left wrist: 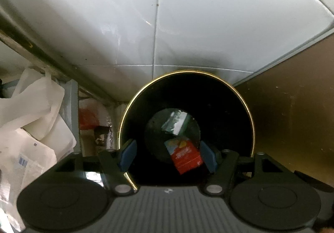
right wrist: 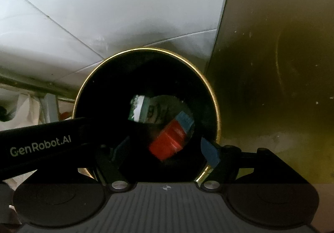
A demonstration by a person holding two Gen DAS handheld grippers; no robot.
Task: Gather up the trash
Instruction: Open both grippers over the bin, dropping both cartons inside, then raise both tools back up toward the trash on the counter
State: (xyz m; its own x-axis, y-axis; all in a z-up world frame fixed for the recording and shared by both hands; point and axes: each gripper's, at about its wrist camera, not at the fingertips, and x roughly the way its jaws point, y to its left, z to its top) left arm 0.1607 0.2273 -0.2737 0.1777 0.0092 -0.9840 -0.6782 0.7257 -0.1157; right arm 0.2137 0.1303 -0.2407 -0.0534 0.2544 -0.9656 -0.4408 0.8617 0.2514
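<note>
Left tongs [left wrist: 167,154] and right tongs [right wrist: 167,149] both aimed almost straight down over mouth of black bin [left wrist: 249,107], blue pads spread wide, nothing pinched in either. Red-and-blue carton [left wrist: 184,154] seen between left pads in left wrist view but lying loose, well below them, on bin floor; same carton [right wrist: 170,139] in right wrist view tilted, red body with blue end, blurred. Green-and-white packet [left wrist: 175,123] beside it on bin floor, apparently touching, contact hard to confirm in the dark. Judged step: release of trash into bin, drop seemingly done. To do it well: keep pads wide until item clearly free, hold tongs centred inside gold rim [right wrist: 217,111] so nothing catches edge, then lift straight up, no sideways drag against rim. Risk: left arm body [right wrist: 41,143] crossing low left of right view, close to right tongs, so withdraw one hand at a time. Further out: white plastic bags [left wrist: 31,118] heaped left of bin, orange wrapper [left wrist: 88,118] behind a grey post there, likely next trash but too blurred to name. Brown panel [left wrist: 292,118] just right of bin, white tiled wall [left wrist: 104,13] behind. No bench in view; bin seems on the floor, base hidden.
</note>
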